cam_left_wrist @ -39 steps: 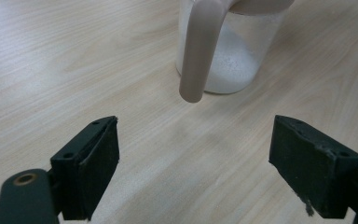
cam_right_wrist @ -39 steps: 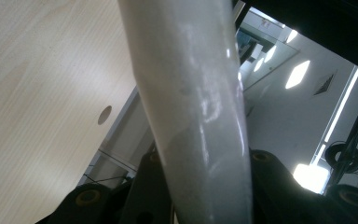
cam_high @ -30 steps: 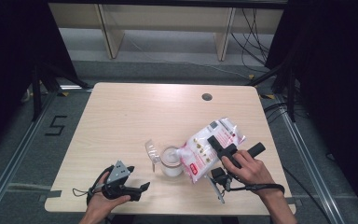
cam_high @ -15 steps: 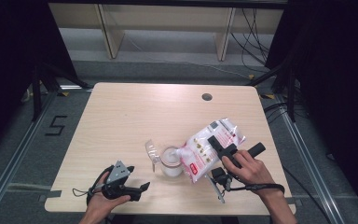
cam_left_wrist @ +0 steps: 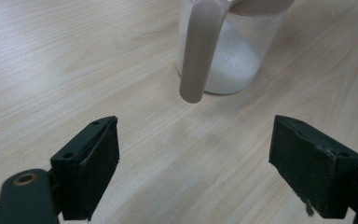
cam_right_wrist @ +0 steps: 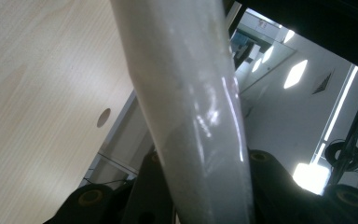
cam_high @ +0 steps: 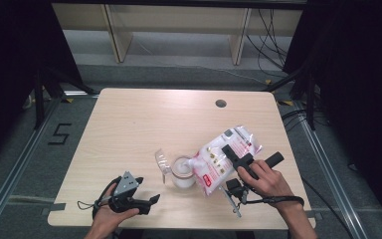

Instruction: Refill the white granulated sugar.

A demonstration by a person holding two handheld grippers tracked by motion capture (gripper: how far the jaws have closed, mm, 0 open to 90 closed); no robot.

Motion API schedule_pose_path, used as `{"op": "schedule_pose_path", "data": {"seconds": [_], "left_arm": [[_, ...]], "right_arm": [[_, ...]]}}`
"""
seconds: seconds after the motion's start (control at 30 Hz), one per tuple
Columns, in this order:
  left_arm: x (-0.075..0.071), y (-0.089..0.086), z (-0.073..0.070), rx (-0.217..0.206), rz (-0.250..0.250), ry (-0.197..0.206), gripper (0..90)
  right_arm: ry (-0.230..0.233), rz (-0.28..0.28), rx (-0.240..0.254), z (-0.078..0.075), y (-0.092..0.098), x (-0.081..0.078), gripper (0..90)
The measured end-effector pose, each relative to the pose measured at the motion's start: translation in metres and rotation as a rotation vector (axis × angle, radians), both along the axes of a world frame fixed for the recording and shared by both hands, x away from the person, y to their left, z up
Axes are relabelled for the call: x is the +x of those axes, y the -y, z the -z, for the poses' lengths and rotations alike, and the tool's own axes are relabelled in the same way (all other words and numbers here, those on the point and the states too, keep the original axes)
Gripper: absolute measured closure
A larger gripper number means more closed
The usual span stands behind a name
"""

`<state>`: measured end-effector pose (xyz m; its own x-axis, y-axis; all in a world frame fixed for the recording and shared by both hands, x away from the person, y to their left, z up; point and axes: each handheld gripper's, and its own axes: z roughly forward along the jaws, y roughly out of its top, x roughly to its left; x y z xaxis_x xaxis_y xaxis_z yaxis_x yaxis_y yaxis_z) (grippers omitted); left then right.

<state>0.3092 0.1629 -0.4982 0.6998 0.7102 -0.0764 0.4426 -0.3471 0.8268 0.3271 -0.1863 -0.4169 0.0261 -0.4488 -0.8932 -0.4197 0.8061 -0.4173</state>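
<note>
A clear cup (cam_high: 182, 173) with a handle stands near the table's front middle, partly full of white powder. A pink and white bag (cam_high: 218, 160) is tilted with its lower corner at the cup's rim. My right gripper (cam_high: 232, 152) is shut on the bag's upper part, and in the right gripper view the bag (cam_right_wrist: 191, 107) runs up between the two jaws. My left gripper (cam_high: 138, 200) rests low at the front left, held in a hand, away from the cup. In the left gripper view its jaws (cam_left_wrist: 193, 172) stand wide open, with the cup (cam_left_wrist: 233, 56) and its handle (cam_left_wrist: 199, 56) ahead.
The wooden table (cam_high: 144, 124) has a round cable hole (cam_high: 221, 103) at the back right. Shelf legs and cables lie on the floor behind it. Dark curtains flank both sides. The back and left of the tabletop offer room.
</note>
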Motion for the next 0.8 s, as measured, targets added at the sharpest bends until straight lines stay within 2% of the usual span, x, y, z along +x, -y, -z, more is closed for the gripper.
{"op": "schedule_pose_path", "data": {"seconds": [0.07, 0.1, 0.13, 0.2, 0.23, 0.27, 0.4, 0.47, 0.53, 0.63, 0.67, 0.77, 0.8], "left_arm": [[0.0001, 0.0, 0.0002, 0.0, -0.005, 0.001, 15.6], [0.0, -0.0001, 0.0002, 0.001, -0.01, -0.002, 15.5], [-0.0004, 0.0006, 0.0005, -0.009, -0.015, -0.006, 15.5], [0.0001, 0.0001, 0.0, 0.001, 0.001, 0.0, 15.6], [-0.0004, 0.0017, 0.0006, -0.019, -0.012, 0.001, 15.6], [-0.0001, 0.0006, 0.0001, -0.005, -0.003, 0.001, 15.6], [0.0003, 0.0001, 0.0003, -0.001, 0.0, 0.0, 15.5], [-0.0004, 0.0017, 0.0007, -0.019, -0.012, 0.001, 15.5], [-0.0001, 0.0001, 0.0, 0.0, -0.001, 0.001, 15.5], [0.0002, -0.0003, 0.0002, 0.003, -0.007, 0.001, 15.5], [-0.0005, 0.0011, 0.0008, -0.017, -0.018, -0.007, 15.5], [-0.0001, 0.0001, 0.0001, 0.0, 0.0, 0.001, 15.5], [-0.0005, 0.0015, 0.0007, -0.018, -0.011, 0.002, 15.6]], "right_arm": [[-0.002, 0.001, 0.0, 0.0001, 0.0001, 0.0002, 80.6], [0.005, -0.012, -0.029, -0.0016, -0.0001, 0.0015, 80.7], [0.005, -0.012, -0.029, -0.0016, -0.0001, 0.0015, 80.7], [0.002, -0.011, -0.014, 0.0002, 0.0013, 0.0018, 80.8], [-0.009, 0.002, -0.022, -0.0003, 0.001, 0.0015, 80.8], [-0.002, -0.012, -0.012, 0.0006, 0.0017, 0.0023, 80.8], [-0.013, -0.007, 0.001, 0.0027, 0.0023, 0.0026, 80.8], [-0.019, -0.006, 0.014, 0.0032, 0.0024, 0.0023, 80.9], [-0.021, -0.009, 0.006, 0.0034, 0.0024, 0.0028, 81.0], [-0.021, -0.017, 0.004, 0.0021, 0.0024, 0.003, 81.1], [-0.022, -0.025, -0.001, 0.0014, 0.0024, 0.0037, 81.1], [-0.031, -0.025, 0.008, 0.0024, 0.0038, 0.004, 81.2], [-0.05, -0.018, 0.018, 0.0032, 0.0049, 0.0042, 81.4]]}}
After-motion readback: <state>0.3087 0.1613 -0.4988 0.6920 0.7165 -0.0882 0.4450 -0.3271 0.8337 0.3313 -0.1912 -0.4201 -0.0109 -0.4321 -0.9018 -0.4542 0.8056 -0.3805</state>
